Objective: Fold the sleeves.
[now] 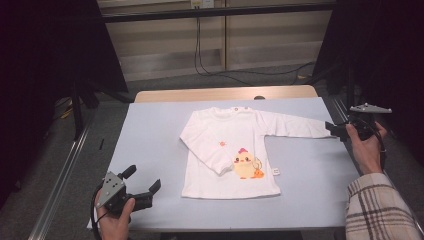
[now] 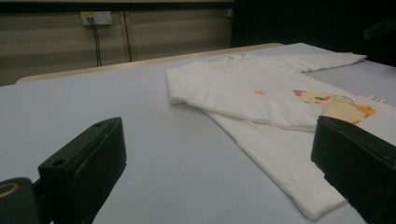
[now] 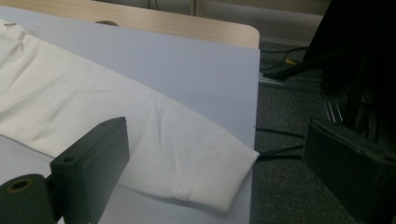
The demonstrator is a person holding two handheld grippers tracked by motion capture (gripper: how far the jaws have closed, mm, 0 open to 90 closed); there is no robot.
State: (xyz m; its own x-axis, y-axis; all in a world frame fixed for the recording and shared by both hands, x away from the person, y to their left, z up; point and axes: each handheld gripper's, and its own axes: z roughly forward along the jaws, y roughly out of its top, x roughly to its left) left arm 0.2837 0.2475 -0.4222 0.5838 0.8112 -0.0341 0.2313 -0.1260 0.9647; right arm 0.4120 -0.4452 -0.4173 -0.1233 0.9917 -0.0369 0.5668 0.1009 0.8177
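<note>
White cotton lay flat across the pale blue table (image 1: 150,125): a small long-sleeved shirt (image 1: 225,150) with a yellow chick (image 1: 243,164) printed on its front, spread face up in the middle of the surface.

Nearest the person, the left gripper (image 1: 142,182) rested low at the near left corner of the table, its jaws parted and holding nothing. It pointed toward the shirt's hem and the folded sleeve (image 1: 212,150), which was already crossed over the chest (probably the first fold of the job). In the left gripper view the near bottom corner of the shirt (image 2: 317,207) lay just ahead of the jaws and toward one of them, apart from both; this hand seemed to be waiting rather than reaching.

Farther out, at the right edge, the right gripper (image 1: 336,130) sat at the end of the other sleeve (image 1: 295,127), which was stretched straight out to the side, so the plain next move would be to carry it inward. Its jaws were spread wide too. In the right gripper view the cuff (image 3: 219,186) lay between them, closer to the left one and reaching the very edge of the table, with nothing yet pinched. I judged it a hand lined up to grasp the cuff.

Beyond the table lay grey floor and a black cable (image 1: 200,55).
</note>
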